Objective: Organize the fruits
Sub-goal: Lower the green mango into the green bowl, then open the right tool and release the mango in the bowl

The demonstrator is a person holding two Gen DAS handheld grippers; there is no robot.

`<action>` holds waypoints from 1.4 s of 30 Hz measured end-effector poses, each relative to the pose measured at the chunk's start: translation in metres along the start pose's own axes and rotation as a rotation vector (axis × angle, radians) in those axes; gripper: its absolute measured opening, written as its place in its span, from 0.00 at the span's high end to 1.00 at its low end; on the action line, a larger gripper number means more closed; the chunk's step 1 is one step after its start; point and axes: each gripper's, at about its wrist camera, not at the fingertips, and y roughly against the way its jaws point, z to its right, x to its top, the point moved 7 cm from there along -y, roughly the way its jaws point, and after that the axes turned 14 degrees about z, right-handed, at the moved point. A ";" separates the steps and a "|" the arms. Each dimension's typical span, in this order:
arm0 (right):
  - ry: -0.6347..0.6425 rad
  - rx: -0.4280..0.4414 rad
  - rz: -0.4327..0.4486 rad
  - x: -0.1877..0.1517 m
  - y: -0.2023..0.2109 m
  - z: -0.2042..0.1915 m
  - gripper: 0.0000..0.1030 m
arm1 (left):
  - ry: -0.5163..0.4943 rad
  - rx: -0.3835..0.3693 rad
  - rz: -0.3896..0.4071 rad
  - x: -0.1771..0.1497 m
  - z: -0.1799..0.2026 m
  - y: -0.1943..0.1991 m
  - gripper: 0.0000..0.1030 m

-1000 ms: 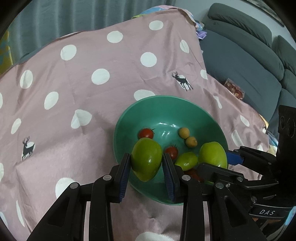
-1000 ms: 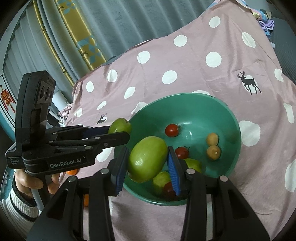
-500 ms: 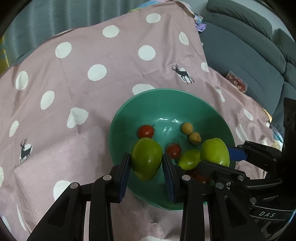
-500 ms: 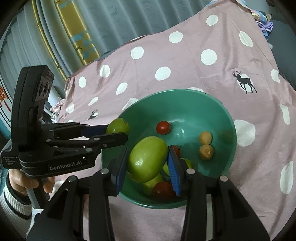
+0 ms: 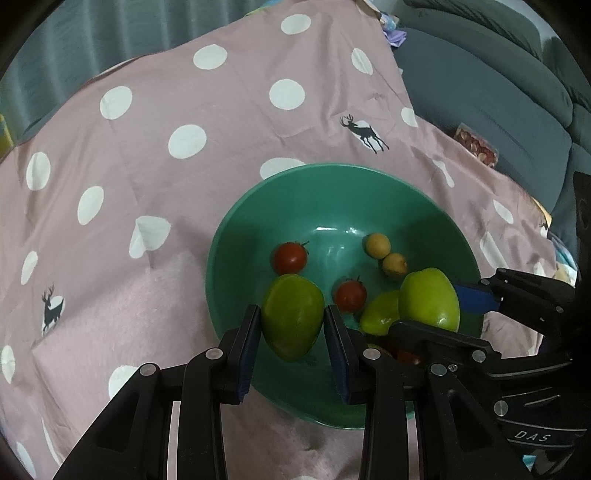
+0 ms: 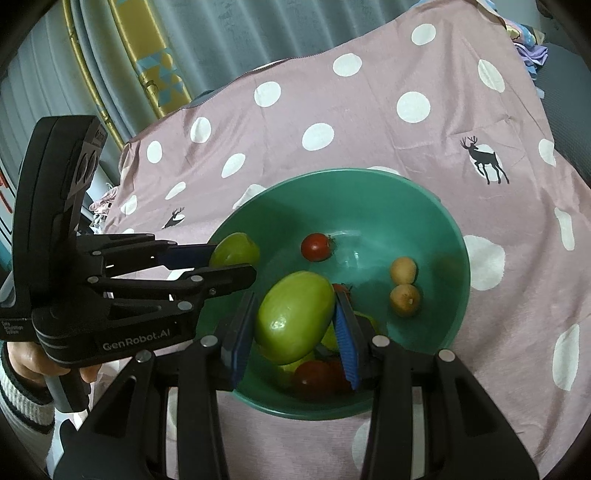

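A green bowl sits on a pink polka-dot cloth. It holds red tomatoes, two small tan fruits and a green fruit. My left gripper is shut on a green mango over the bowl's near left side; it also shows in the right wrist view. My right gripper is shut on another green mango over the bowl's near side; this mango also shows in the left wrist view.
The pink cloth with white dots and deer prints covers the table. A grey sofa stands to the right. Curtains hang at the back. A hand holds the left gripper's handle.
Both grippers have moved forward over the bowl with their mangoes still held. The bowl appears nearer and lower in both views.
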 end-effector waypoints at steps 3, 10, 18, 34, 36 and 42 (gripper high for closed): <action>0.002 -0.004 -0.004 -0.001 -0.001 0.000 0.60 | -0.007 0.004 -0.005 -0.001 0.001 -0.001 0.66; 0.006 -0.007 -0.007 -0.001 -0.001 0.000 0.60 | -0.024 0.013 -0.020 -0.002 0.003 -0.004 0.66; 0.022 -0.024 -0.020 -0.004 -0.001 0.003 0.60 | -0.038 0.019 -0.037 -0.005 0.002 -0.008 0.66; 0.021 -0.031 -0.027 -0.006 -0.001 0.004 0.60 | -0.065 0.029 -0.028 -0.002 0.004 -0.008 0.66; 0.019 -0.034 -0.027 -0.006 -0.001 0.004 0.59 | -0.065 0.028 -0.030 -0.002 0.004 -0.008 0.66; 0.010 -0.041 -0.013 -0.004 0.001 0.005 0.58 | -0.065 0.024 -0.026 -0.002 0.007 -0.007 0.66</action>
